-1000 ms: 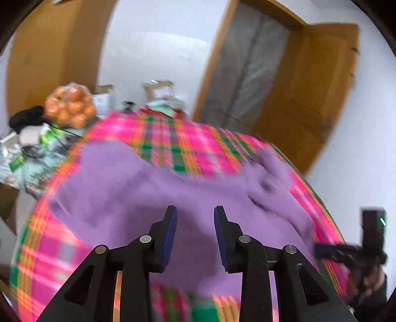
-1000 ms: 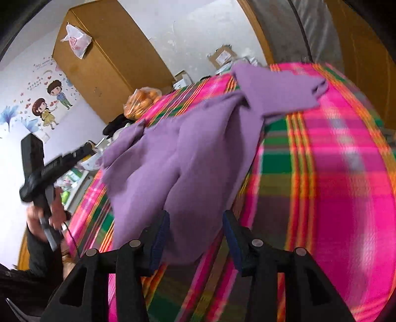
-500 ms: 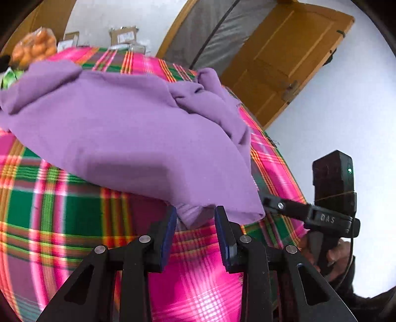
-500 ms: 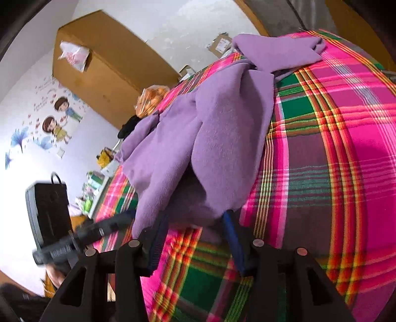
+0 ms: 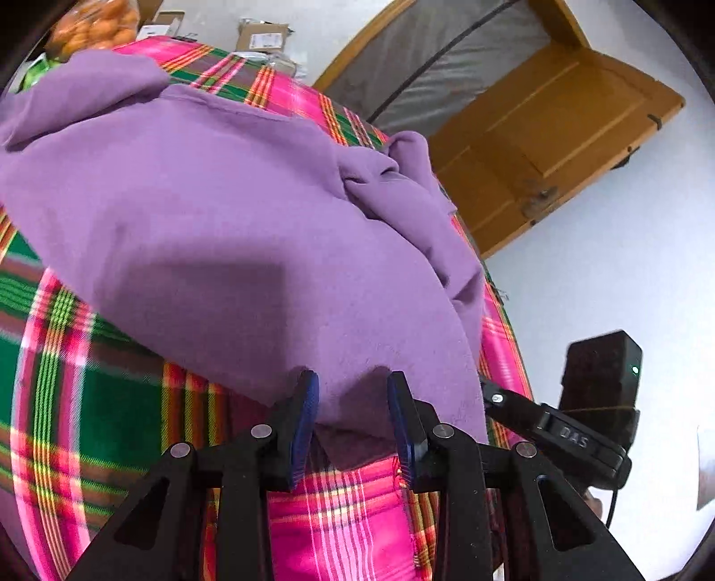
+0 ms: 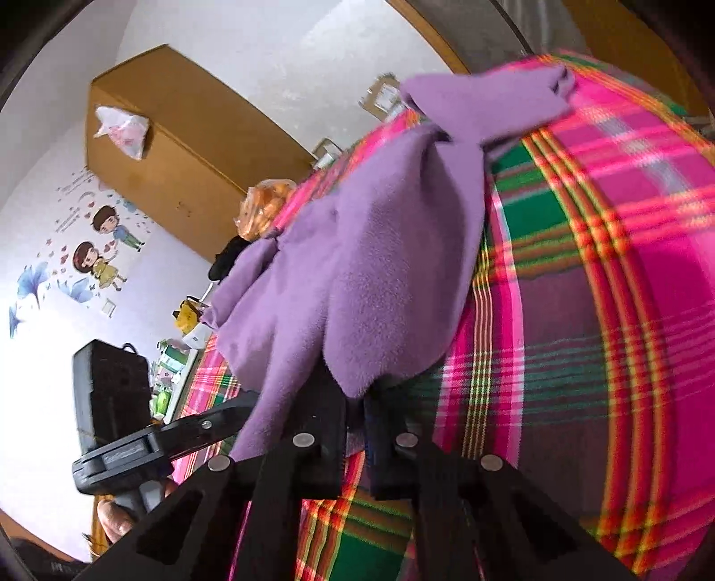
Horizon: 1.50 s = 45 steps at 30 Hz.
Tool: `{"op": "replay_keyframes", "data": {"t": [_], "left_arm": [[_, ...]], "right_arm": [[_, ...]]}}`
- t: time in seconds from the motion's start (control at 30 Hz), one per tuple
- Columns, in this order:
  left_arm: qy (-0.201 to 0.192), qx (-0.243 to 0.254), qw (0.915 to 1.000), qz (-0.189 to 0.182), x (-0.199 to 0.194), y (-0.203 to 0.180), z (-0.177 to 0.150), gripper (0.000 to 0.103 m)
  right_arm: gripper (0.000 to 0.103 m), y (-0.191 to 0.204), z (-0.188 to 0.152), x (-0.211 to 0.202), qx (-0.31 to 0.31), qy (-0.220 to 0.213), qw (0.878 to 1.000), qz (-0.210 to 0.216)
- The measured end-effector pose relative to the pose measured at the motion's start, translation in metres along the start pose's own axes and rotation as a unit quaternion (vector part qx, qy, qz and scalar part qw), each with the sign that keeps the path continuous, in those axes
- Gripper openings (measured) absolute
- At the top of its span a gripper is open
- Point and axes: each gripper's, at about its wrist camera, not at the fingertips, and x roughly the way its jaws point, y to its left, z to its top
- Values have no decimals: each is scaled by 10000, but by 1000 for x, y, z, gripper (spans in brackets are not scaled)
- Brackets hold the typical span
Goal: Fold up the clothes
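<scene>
A purple fleece garment [image 5: 214, 214] lies spread and rumpled on a table covered with a pink and green plaid cloth [image 5: 111, 402]. In the left wrist view my left gripper [image 5: 353, 402] is open, and the garment's near hem sags between its blue pads. The other gripper [image 5: 558, 429] shows at the right, at the same hem. In the right wrist view my right gripper [image 6: 355, 420] is shut on a corner of the purple garment [image 6: 393, 277], which drapes over its fingers. The left gripper [image 6: 120, 451] and a hand [image 6: 116, 523] show at the lower left.
A bag of oranges [image 5: 94, 22] and cardboard boxes [image 5: 263, 38] sit at the table's far end. An open wooden door [image 5: 549, 129] stands beyond the table, a wooden wardrobe [image 6: 178, 147] to the side. Bare plaid cloth [image 6: 581, 313] stretches right of the garment.
Both grippers came down to the garment's near hem. The right gripper's fingers closed on the cloth. The left fingers kept their gap and now straddle the hem.
</scene>
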Motion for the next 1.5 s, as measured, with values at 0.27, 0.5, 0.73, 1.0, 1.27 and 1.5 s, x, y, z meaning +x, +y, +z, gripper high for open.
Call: {"op": "replay_keyframes", "data": {"t": [0.27,0.5,0.73,1.0,1.27,1.5], "left_arm": [[-155,-190,9997,75,-24,10,-9,33],[71,-476,9985,-262,-8,14,-11,33],[-240,-638,9966,-459,-2,16,5,33],[-463,-102,9976,-512,0,1,19,2],[-1055,-152,9935,-389,-42,16,37,1],[-368,-232,9968,-673,-29,8,13,25]], "right_arm": [[6,7,1,-38,-173,-455,9988,103],[6,10,3,-73,-282,-833,9960,128],[6,-13,12,-113,-109,-1294,9915,-83],[10,-52,15,-113,438,-1177,9914,-369],[41,-62,-2,-104,608,-666,9954,-318],[47,-64,-20,-94,753,-408,9962,-184]]}}
